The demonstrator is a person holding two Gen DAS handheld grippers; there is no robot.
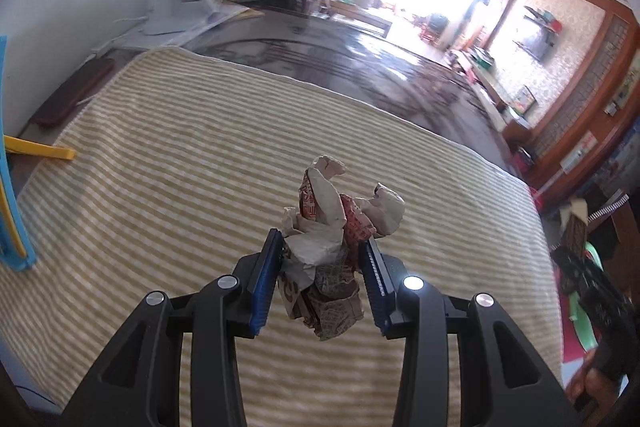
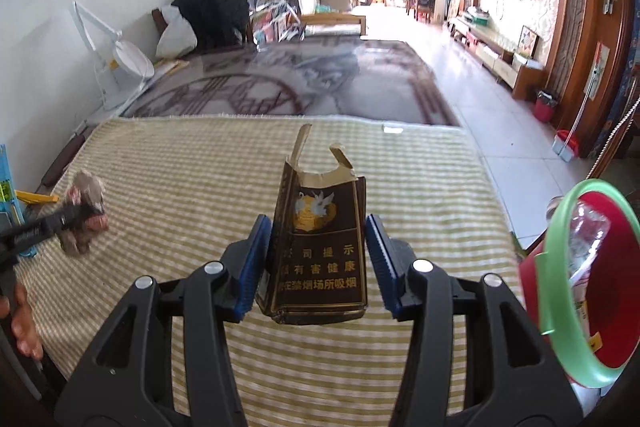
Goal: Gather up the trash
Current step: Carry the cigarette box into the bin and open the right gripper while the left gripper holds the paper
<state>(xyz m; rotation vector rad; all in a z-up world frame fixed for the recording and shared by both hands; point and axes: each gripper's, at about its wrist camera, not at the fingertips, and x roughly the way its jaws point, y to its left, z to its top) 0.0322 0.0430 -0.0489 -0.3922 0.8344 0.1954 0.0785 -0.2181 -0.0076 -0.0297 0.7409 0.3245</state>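
Note:
My left gripper [image 1: 322,251] is shut on a crumpled red-and-white paper wrapper [image 1: 332,251], held above the yellow striped cloth [image 1: 180,167]. It also shows at the left of the right wrist view [image 2: 82,215]. My right gripper [image 2: 318,231] is shut on a torn dark brown cigarette pack [image 2: 320,247], held upright above the cloth [image 2: 180,179]. A red bin with a green rim [image 2: 560,259] stands at the right, beside the table edge, with clear plastic trash inside. The right gripper with its pack shows at the far right of the left wrist view [image 1: 576,227].
A white desk lamp [image 2: 120,55] stands at the back left by the wall. A blue and yellow plastic object [image 1: 16,195] sits at the cloth's left edge. Beyond the cloth is a dark glass tabletop [image 2: 300,83]. Tiled floor [image 2: 500,131] lies to the right.

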